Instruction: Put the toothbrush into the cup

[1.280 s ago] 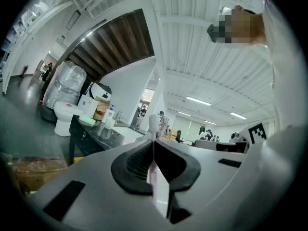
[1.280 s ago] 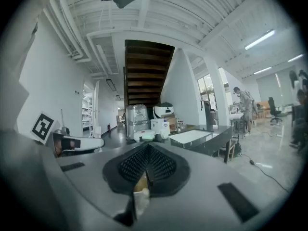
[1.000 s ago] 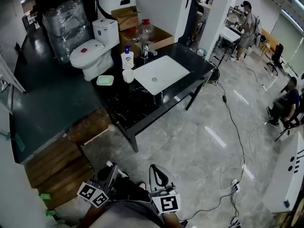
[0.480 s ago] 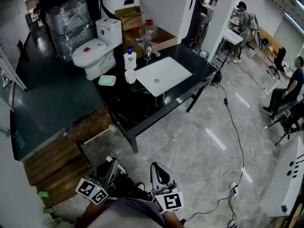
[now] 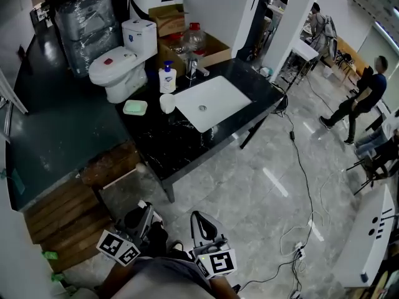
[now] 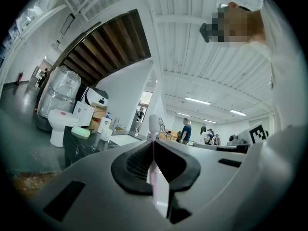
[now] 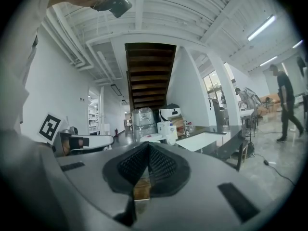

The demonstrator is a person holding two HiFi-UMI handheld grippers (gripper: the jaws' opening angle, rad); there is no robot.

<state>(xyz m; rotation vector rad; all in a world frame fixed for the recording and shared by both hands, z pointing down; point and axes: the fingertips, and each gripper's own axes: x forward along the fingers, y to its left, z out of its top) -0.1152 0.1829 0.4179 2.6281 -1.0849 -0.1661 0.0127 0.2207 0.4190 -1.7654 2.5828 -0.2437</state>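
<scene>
- The left gripper (image 6: 153, 147) is clamped on the toothbrush (image 6: 153, 127). The pale handle runs up between the closed pads and the bristle head sticks out above them.
- The right gripper (image 7: 147, 149) has its jaws pressed together with nothing between them.
- Both grippers stay low against the person's body, well apart from the black counter (image 5: 163, 143), much as half a second ago.
- The white cup (image 5: 167, 103) stands on the counter just beside the white sink (image 5: 212, 101), with the soap bottle (image 5: 166, 78) behind it and a green soap dish (image 5: 135, 107) to its left.
- The counter now sits a little further left in the head view than before.
- A bystander (image 5: 360, 96) at the right now strides across the floor.
</scene>
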